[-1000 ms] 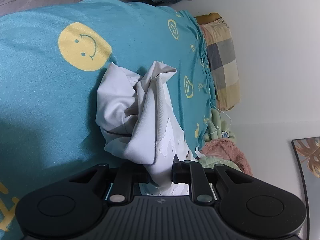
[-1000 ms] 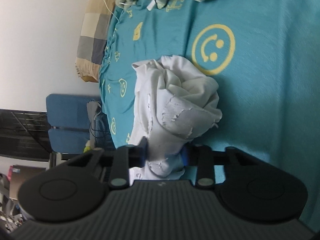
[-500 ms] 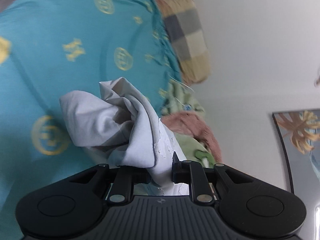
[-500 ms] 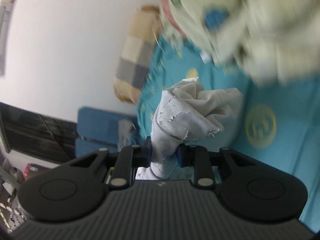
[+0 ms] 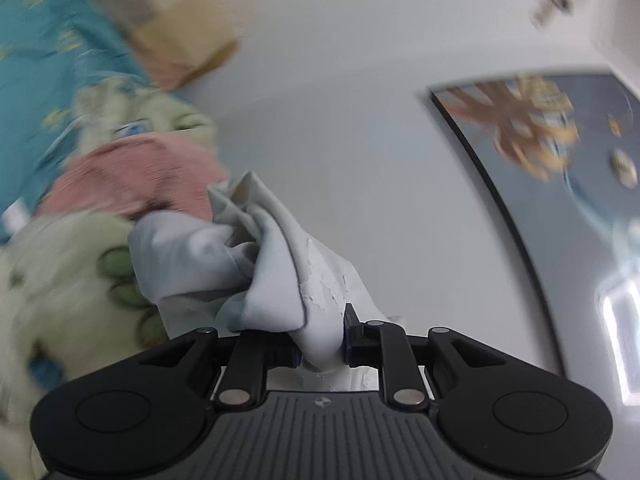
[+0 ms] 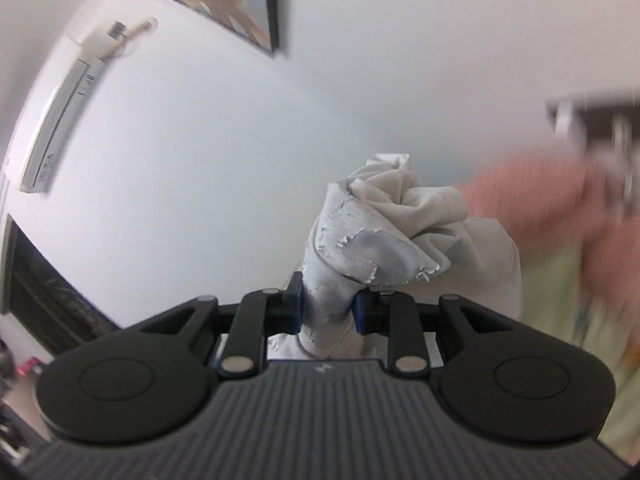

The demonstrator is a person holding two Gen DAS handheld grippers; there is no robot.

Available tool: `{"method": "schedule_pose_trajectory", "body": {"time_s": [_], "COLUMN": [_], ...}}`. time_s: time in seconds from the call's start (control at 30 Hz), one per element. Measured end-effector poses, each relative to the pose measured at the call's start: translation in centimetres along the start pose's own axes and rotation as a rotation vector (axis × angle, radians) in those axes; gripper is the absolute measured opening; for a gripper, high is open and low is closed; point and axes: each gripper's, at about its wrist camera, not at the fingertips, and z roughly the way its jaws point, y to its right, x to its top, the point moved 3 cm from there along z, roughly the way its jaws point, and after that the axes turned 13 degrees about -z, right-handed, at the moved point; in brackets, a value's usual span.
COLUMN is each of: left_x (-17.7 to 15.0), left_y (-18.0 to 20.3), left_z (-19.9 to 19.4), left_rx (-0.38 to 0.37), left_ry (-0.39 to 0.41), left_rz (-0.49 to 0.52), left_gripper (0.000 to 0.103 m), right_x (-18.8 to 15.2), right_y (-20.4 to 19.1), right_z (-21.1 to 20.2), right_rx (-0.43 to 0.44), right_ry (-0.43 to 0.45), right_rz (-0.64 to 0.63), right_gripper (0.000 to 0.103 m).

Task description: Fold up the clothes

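A crumpled white garment [image 5: 224, 264] with a cracked white print hangs bunched in the air. My left gripper [image 5: 322, 346] is shut on one part of it, the cloth pinched between the blue pads. In the right wrist view the same white garment [image 6: 384, 224] bulges above my right gripper [image 6: 329, 314], which is shut on another bunch of it. Both grippers point nearly level toward the white wall. The rest of the garment hangs out of sight below the grippers.
A blurred pile of pink and pale green clothes [image 5: 120, 184] lies on the teal bedsheet [image 5: 36, 80] at left, by a checked pillow [image 5: 160, 8]. A framed picture [image 5: 540, 140] hangs on the wall. An air conditioner [image 6: 60, 112] sits high at left.
Both grippers have lifted the white garment off the teal bed and swung up toward the wall; the views now show wall, picture and air conditioner instead of the sheet. Both grips stay shut.
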Motion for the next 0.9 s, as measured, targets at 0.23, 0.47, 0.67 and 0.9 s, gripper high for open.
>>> {"method": "schedule_pose_trajectory", "body": {"time_s": [0.23, 0.47, 0.67, 0.9], "left_x": [-6.2, -11.8, -13.9, -14.2], "left_y": [-3.5, -11.3, -14.7, -12.8], "left_z": [9.2, 6.1, 4.1, 1.6], "left_rx": [0.139, 0.266, 0.317, 0.367], "left_ry": [-0.110, -0.251, -0.263, -0.214], "left_rz": [0.216, 0.259, 0.298, 0.418], "left_gripper": [0.021, 0.021, 0.022, 0.053], "right_x": [-2.5, -11.2, -14.6, -14.0], "right_y": [7.1, 11.2, 10.6, 10.0], "right_z": [-2.3, -5.5, -6.9, -7.2], "right_rx": [-0.155, -0.231, -0.264, -0.297], "right_ry": [-0.050, -0.282, -0.350, -0.334], "right_rz": [-0.058, -0.037, -0.097, -0.090], "right_gripper": [0.027, 0.027, 0.027, 0.029]}}
